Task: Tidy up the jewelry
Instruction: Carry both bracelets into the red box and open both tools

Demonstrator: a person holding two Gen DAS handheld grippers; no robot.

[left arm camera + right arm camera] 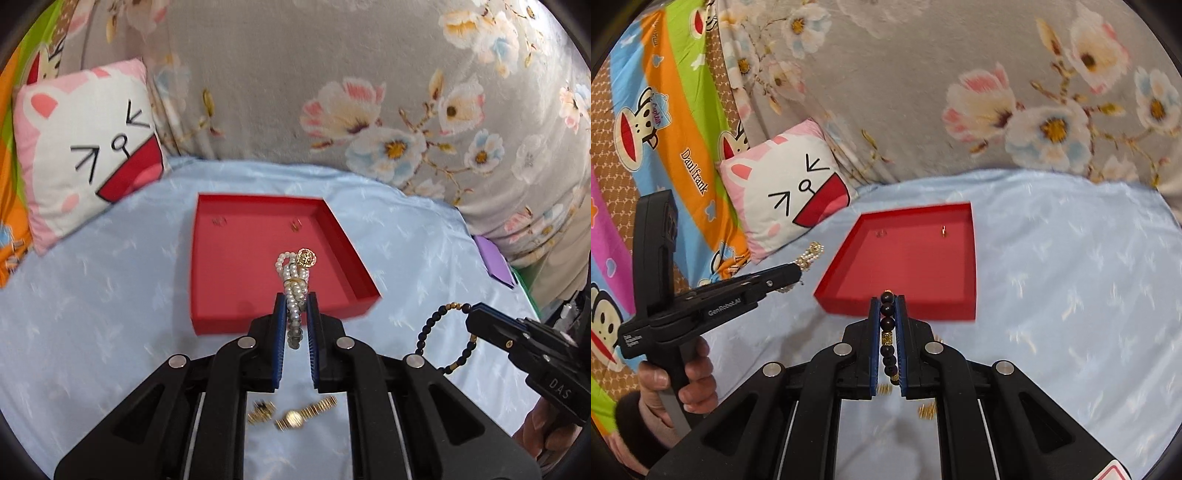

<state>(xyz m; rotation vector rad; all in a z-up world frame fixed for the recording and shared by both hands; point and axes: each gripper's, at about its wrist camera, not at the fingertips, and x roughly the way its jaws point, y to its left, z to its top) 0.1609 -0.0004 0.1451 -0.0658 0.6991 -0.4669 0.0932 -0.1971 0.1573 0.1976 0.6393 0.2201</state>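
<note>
1. I judge the job is partly done. The red tray point(236, 266) on the bed point(92, 332) already has two small pieces near its far wall: a little clear one point(220, 221) and a little gold one point(295, 224).
2. My left gripper point(296, 306) is closed tight on the pearl bracelet point(294, 280). The pearls and their gold charm point(307, 257) stick out past the tips, out over the near part of the red tray.
3. My right gripper point(887, 306) is closed tight on the dark bead bracelet point(887, 325). Its tips sit at the tray's near wall, so these beads are not inside yet.
4. In the left view, the right gripper is off to the right of the red tray, and the dark beads hang from it in a loop.
5. Still left on the bed, on the near side of the red tray, are a gold watch point(304, 413) and a small gold and black piece point(261, 409). It is too blurry to name.
6. I think both bracelets need to go down in the red tray next, then those last two.
</note>
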